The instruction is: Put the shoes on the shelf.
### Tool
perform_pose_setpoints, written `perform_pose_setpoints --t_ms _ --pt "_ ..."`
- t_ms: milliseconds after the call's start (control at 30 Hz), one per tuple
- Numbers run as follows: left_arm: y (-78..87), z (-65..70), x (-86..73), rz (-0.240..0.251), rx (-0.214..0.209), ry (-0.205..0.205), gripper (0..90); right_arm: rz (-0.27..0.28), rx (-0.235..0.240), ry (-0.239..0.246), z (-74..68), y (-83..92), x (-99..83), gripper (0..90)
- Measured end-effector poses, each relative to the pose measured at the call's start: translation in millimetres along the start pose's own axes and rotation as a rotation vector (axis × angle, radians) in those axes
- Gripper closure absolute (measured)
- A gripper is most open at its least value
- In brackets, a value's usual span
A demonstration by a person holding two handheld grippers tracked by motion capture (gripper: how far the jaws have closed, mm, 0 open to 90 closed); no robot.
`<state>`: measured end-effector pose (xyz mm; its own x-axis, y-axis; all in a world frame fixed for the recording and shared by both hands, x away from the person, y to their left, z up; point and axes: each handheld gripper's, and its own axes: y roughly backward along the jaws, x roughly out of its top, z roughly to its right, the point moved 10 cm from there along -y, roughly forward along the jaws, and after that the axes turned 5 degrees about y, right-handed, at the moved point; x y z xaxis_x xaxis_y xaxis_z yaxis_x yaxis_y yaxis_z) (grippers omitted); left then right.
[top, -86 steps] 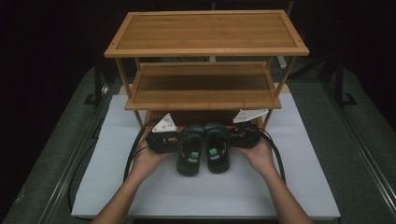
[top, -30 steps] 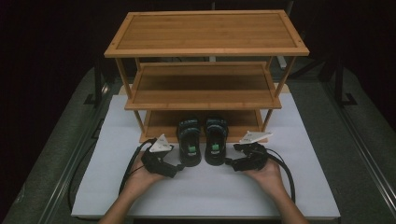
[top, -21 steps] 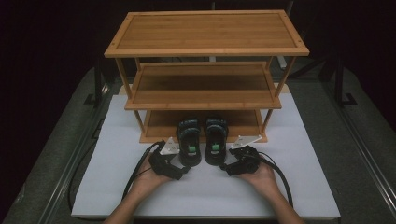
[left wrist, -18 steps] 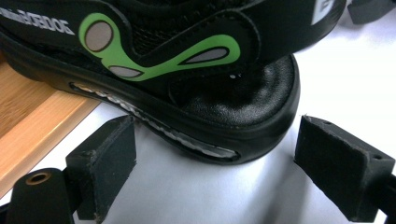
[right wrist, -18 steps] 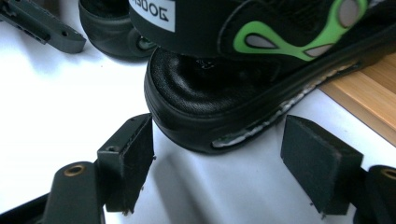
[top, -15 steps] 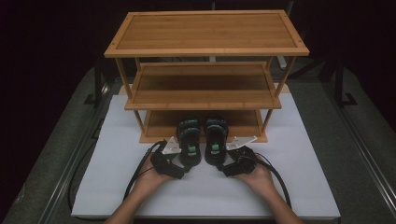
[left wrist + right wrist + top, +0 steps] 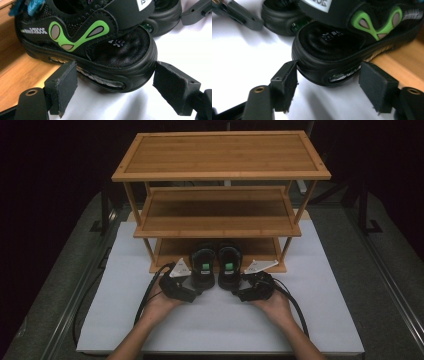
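Two black shoes with green trim stand side by side, their far halves on the bottom shelf of a wooden rack (image 7: 220, 215) and their near ends on the white mat. The left shoe (image 7: 203, 265) has my left gripper (image 7: 198, 289) at its near end. In the left gripper view this gripper (image 7: 115, 70) is open, one pad on each side of the shoe's rounded end (image 7: 120, 52). The right shoe (image 7: 230, 265) has my right gripper (image 7: 240, 292) at its near end. That gripper (image 7: 329, 68) is also open, astride the shoe's rounded end (image 7: 329, 47).
The rack has three shelves and stands on a white mat (image 7: 325, 310) over a grey table. Its bottom shelf board (image 7: 15, 65) lies just under the shoes. Cables trail from both grippers toward the person. Dark stands sit at the table's far sides.
The hands drew back from the shoes toward the person over the earlier frames. Now both grippers have come forward again and their open jaws straddle the shoes' near ends.
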<state>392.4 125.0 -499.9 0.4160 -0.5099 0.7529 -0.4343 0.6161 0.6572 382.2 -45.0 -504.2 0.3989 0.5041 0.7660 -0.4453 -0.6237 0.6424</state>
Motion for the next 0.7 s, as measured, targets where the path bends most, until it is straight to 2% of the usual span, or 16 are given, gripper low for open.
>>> perform_pose_setpoints --t_ms 67,100,200,333,500,567,633,700 --pt "-1.9 -4.5 2.0 -0.009 0.009 -0.005 20.5 0.028 0.005 -0.024 2.5 1.3 6.0 33.6" --pt "-3.1 -7.1 2.6 -0.014 0.016 -0.013 20.4 0.029 0.000 -0.019 4.5 0.6 7.8 35.1" --pt "-8.1 -12.6 6.6 -0.006 0.007 0.005 20.5 0.043 -0.004 -0.024 8.7 -4.1 9.8 34.6" --pt "-11.5 -21.0 10.1 -0.014 0.021 0.008 20.8 0.034 -0.010 -0.027 15.8 -7.8 14.7 35.1" --pt "-16.5 -35.2 13.4 -0.005 0.021 0.036 21.1 0.061 -0.042 -0.024 27.4 -18.2 21.3 35.3" --pt "-18.2 -40.9 15.5 -0.008 0.026 0.046 21.1 0.043 -0.066 -0.007 33.0 -21.5 23.8 35.6" --pt "-19.2 -46.0 17.6 -0.002 0.039 0.047 21.1 0.047 -0.088 0.003 37.6 -25.3 27.2 36.9" --pt "-20.2 -49.9 18.6 -0.001 0.040 0.068 21.2 0.052 -0.084 -0.013 40.8 -29.2 28.6 35.7"
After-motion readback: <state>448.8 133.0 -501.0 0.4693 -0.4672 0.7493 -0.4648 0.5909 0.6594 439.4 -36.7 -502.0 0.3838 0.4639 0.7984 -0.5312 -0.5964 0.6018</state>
